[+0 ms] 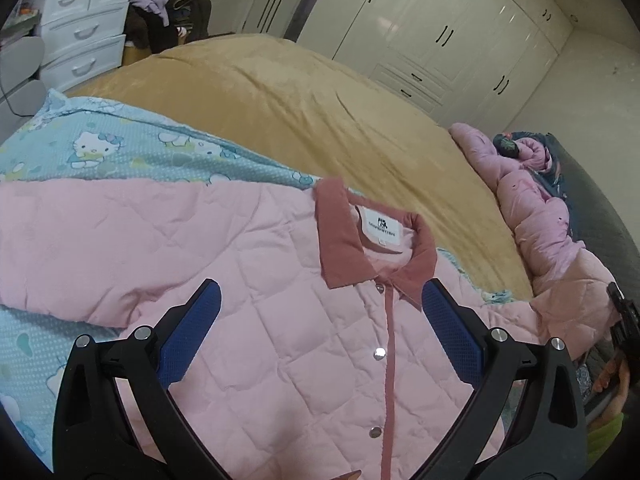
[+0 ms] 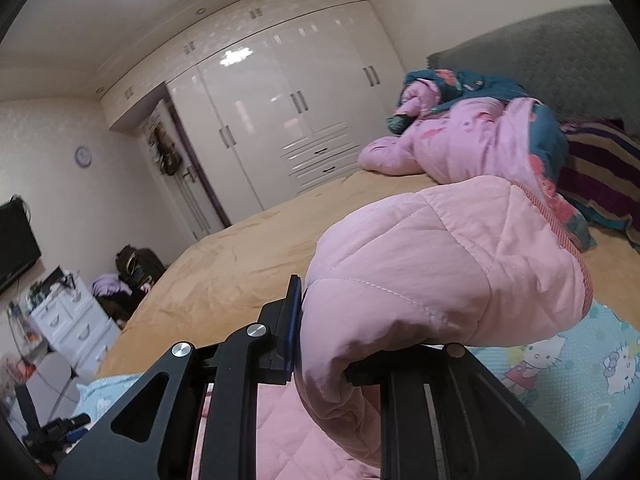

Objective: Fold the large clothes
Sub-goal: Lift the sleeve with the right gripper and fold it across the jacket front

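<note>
Sleeve fold in hand: my right fingers (image 2: 340, 320) pinch the pink quilted jacket's (image 1: 280, 320) sleeve (image 2: 440, 264), lifted above the bed (image 1: 300, 100); left fingers (image 1: 320, 320) hover wide over its buttoned front; next, I judge, lay the sleeve across.

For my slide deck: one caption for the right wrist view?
Right gripper shut on the pink quilted jacket's sleeve, lifted above the tan bedspread.

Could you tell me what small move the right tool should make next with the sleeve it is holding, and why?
Probably carry the sleeve across onto the jacket front. The right tool is shut on the sleeve, lifted clear of the bed; the pink jacket lies flat, buttoned, collar up. The left tool hovers open above it.
</note>
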The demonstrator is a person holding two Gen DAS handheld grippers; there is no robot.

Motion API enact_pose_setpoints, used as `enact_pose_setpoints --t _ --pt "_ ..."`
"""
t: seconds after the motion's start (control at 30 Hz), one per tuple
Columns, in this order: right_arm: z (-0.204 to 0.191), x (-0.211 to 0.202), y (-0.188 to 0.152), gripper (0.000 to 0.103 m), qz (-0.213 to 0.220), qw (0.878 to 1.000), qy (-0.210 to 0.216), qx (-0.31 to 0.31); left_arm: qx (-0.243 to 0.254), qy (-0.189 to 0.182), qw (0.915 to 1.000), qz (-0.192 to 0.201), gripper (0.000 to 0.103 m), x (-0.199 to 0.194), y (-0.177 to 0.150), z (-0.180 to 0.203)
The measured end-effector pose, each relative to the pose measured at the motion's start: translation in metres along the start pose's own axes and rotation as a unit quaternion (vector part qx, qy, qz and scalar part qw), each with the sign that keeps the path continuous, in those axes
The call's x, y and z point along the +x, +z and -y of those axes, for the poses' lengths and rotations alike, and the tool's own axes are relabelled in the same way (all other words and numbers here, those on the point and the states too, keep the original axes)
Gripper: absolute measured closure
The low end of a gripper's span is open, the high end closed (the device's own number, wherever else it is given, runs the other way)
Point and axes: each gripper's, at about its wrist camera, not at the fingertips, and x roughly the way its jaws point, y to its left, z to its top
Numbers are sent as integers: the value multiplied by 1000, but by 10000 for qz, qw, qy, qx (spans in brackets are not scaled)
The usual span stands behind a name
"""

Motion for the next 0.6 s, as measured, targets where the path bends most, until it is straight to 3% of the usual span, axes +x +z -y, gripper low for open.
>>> enact_pose_setpoints --t 0.27,0.6 --pt "-62 14 -23 86 -191 9981 294 -501 -252 -198 9995 73 9 -15 1 -22" --pt "-124 41 -89 86 -757 9893 716 -1016 -434 -488 9978 -99 9 -4 -8 -31"
